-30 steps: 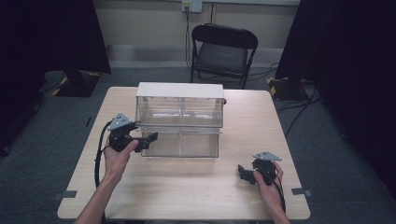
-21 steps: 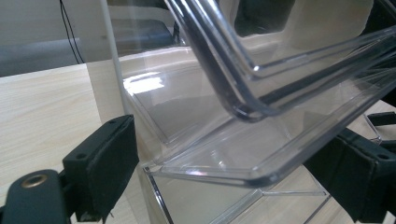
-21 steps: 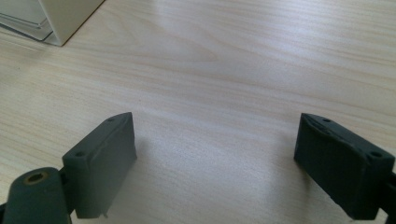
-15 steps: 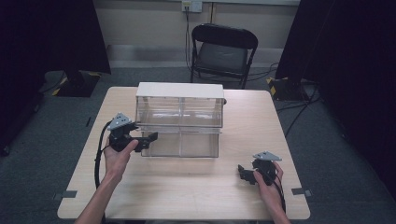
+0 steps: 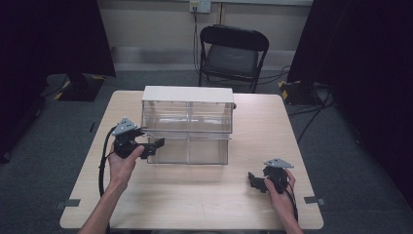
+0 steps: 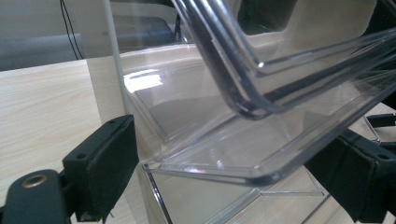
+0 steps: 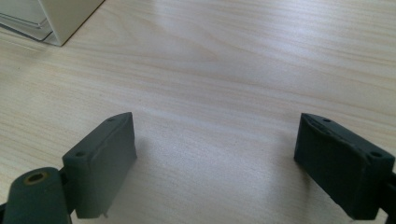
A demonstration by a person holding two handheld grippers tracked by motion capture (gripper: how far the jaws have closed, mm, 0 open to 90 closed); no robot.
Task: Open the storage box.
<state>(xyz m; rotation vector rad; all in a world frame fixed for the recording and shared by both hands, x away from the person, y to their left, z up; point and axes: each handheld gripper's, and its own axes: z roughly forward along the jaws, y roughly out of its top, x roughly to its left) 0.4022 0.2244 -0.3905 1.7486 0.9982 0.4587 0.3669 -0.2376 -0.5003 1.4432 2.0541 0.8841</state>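
A clear plastic drawer cabinet [image 5: 187, 95] with a white top stands mid-table. Its lower drawer [image 5: 187, 151] is pulled out toward me. My left gripper [image 5: 155, 145] is at that drawer's front left corner. In the left gripper view, the left gripper [image 6: 233, 177] is open, with the drawer's clear rim [image 6: 219, 170] between its wide-apart jaws; I cannot tell whether either jaw touches it. My right gripper [image 5: 254, 181] rests open near the table's front right. In the right gripper view, the right gripper [image 7: 243, 163] has bare wood between its fingers, and the cabinet's corner [image 7: 65, 18] is at the top left.
The wooden table [image 5: 263, 122] has bare room to the cabinet's right and along the front. A black folding chair [image 5: 233, 53] stands behind the far edge. Cables and dark curtains lie beyond the table on both sides.
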